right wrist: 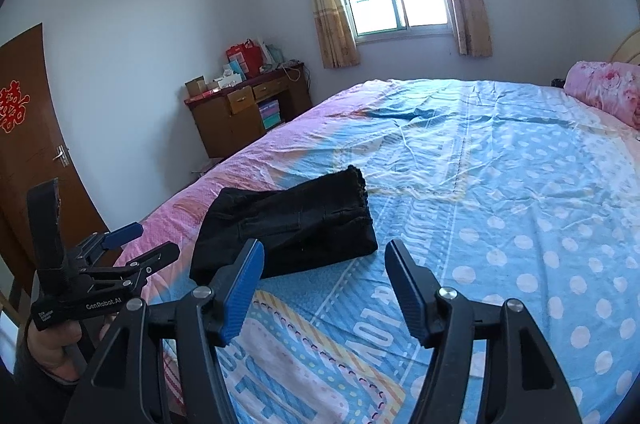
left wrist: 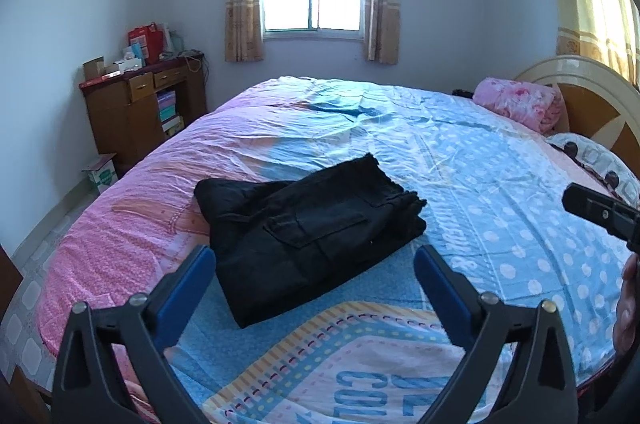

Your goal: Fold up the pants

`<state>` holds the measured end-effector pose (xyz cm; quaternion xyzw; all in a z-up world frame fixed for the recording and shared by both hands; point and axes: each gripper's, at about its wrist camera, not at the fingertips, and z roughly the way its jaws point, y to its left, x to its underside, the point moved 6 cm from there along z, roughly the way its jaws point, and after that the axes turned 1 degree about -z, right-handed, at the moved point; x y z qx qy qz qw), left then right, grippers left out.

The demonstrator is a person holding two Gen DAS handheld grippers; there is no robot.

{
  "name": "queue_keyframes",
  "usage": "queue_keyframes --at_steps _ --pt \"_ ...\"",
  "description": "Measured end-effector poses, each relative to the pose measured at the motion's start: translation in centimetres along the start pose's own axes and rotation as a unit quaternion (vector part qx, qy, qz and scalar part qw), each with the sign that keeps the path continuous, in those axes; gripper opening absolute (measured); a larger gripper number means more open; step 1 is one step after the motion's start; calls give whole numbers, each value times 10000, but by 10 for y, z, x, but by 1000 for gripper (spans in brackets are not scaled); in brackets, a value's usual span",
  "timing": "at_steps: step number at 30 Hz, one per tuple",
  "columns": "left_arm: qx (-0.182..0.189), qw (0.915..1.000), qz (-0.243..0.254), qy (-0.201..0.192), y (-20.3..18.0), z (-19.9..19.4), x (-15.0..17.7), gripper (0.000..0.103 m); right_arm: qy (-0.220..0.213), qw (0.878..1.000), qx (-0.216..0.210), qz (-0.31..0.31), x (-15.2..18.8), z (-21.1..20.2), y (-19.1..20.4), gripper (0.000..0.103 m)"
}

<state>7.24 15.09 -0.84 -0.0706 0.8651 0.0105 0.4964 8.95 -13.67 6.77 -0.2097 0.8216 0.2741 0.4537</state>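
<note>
Blue-and-pink patterned bedsheet [left wrist: 480,183], folded black cargo pants [left wrist: 312,236] lying flat, left gripper [left wrist: 314,274] and right gripper [right wrist: 324,288] both spread, grasping nothing.

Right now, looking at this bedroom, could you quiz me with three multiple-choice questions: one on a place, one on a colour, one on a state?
1. Where do the pants lie?
A on the bed
B on the floor
C on the desk

2. What colour are they?
A red
B black
C white

3. How is the left tool?
A shut on pants
B shut, empty
C open, empty

Answers:
1 A, they rest on the bedspread.
2 B, the cloth is black.
3 C, its blue fingers stand wide apart, holding nothing.
</note>
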Motion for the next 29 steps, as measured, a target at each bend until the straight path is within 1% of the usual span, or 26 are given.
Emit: queue_keyframes --at_steps 2,4,9,13,19,25,29 --pt "-31 10000 13 -92 1 -5 -3 103 -97 9999 37 -56 -3 -5 3 65" --pt "-137 9997 31 -208 2 -10 -7 103 -149 9998 62 -126 -4 -8 5 65" --pt "-158 9992 35 -372 4 -21 -15 103 -202 9996 26 -204 -6 -13 12 65" --pt "-185 9989 -10 -433 7 -24 -19 103 -265 9993 5 -275 -8 -16 17 65" --pt "-253 9989 -82 -393 13 -23 -19 103 -322 9988 38 -354 -8 -20 22 65" --pt "-240 9987 -237 -374 21 -20 -17 103 -263 9991 57 -322 -6 -20 22 65" --pt "-232 9985 -223 -450 23 -23 -18 103 -249 9992 66 -305 -6 -20 20 65"
